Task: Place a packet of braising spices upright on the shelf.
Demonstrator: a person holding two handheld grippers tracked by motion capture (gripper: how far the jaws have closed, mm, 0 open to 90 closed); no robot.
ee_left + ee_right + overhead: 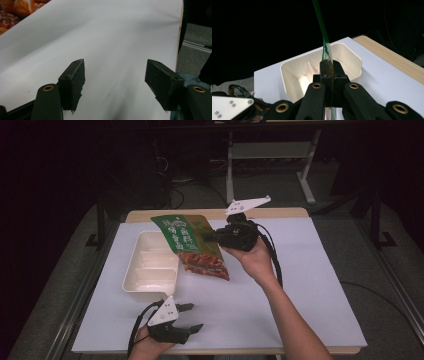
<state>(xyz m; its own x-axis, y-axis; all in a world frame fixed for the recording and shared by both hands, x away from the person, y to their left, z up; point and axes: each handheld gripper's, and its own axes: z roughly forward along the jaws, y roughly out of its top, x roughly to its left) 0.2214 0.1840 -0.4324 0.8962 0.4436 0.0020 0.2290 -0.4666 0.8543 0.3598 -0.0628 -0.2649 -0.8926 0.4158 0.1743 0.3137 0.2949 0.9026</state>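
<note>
our right claw (212,236) pinched the packet (192,245) edge, tray (142,285) just beyond it; left claw (190,317) gaped wide, idle. we judged it best to lower slowly, keeping the packet level.

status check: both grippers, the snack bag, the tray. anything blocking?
Right gripper shut on snack bag, held above table beside tray. Left gripper open, low over white sheet. Nothing blocking.

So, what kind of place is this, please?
Probably a lab or workshop bench for recording handling work, not a kitchen. A table covered in white sheet stands among dark metal frames and floor cables, and the hand-held right gripper lifts a snack bag beside a cream tray.
</note>
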